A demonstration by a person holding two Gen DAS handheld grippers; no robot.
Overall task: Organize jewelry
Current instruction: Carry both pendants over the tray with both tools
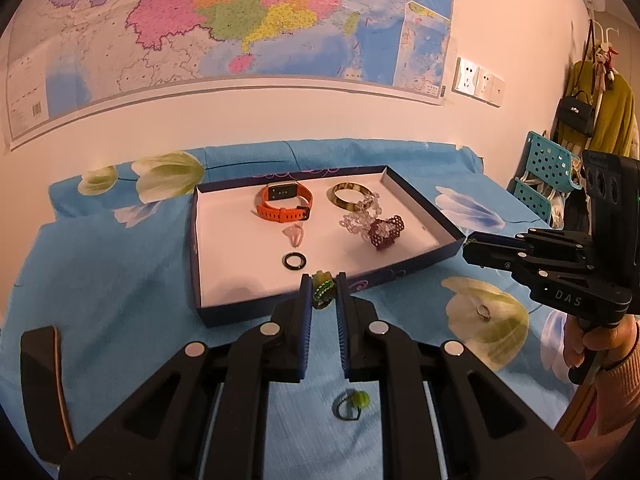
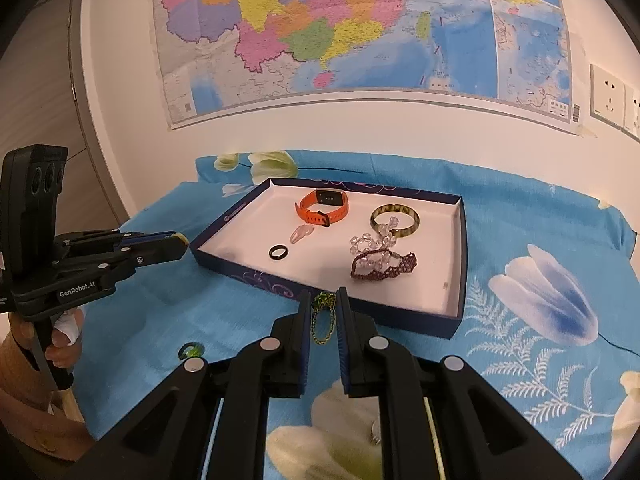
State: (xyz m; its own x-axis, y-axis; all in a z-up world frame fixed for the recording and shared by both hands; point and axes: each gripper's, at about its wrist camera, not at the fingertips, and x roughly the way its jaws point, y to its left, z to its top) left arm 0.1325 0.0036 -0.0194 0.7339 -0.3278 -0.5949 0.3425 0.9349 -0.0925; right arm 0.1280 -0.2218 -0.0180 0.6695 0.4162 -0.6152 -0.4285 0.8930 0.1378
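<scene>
One box (image 1: 416,258) holds one orange watch (image 1: 285,202), one bangle (image 1: 352,197), one black ring (image 1: 295,261) and perhaps two beaded bracelets (image 1: 386,232); two rings (image 1: 483,312) lie outside.

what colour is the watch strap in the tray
Orange; the watch shows best in the right wrist view.

Watch (image 1: 285,202) left of bangle (image 1: 352,197) in tray (image 1: 208,312)
</scene>
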